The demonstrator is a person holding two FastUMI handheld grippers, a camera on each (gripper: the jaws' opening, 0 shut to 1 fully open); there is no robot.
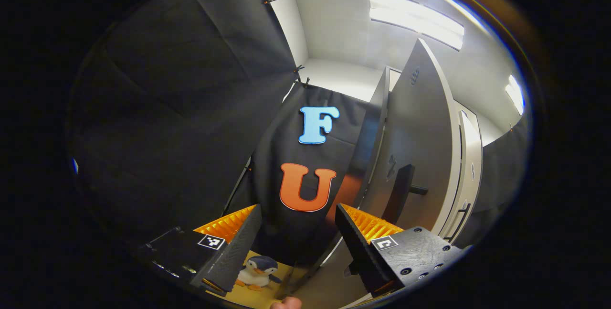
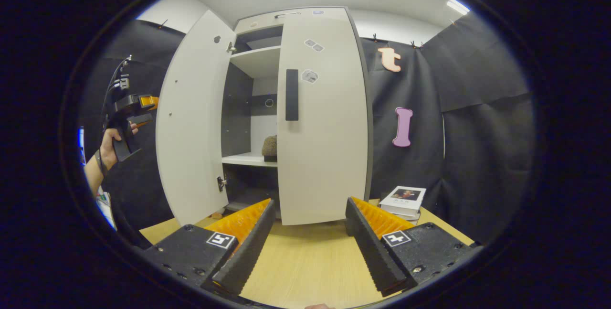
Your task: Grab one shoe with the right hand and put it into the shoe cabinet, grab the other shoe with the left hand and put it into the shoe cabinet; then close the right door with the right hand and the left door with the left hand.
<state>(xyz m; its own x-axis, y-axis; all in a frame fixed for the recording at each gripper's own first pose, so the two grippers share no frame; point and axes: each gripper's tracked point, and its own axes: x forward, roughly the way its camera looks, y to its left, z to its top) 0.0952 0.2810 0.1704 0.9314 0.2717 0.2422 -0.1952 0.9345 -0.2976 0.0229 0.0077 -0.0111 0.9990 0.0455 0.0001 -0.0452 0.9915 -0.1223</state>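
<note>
Two tools (image 2: 310, 237) (image 1: 298, 232) open, one shoe (image 2: 269, 146) shelved

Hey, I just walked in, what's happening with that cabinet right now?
A person is working two sets of handheld tongs at a tall white shoe cabinet on a light wooden table. The cabinet's right door is shut and its left door stands open. A dark brown shoe sits on a shelf inside. The left tongs, open, are raised beside the open door. The right tongs are open and empty.
</note>
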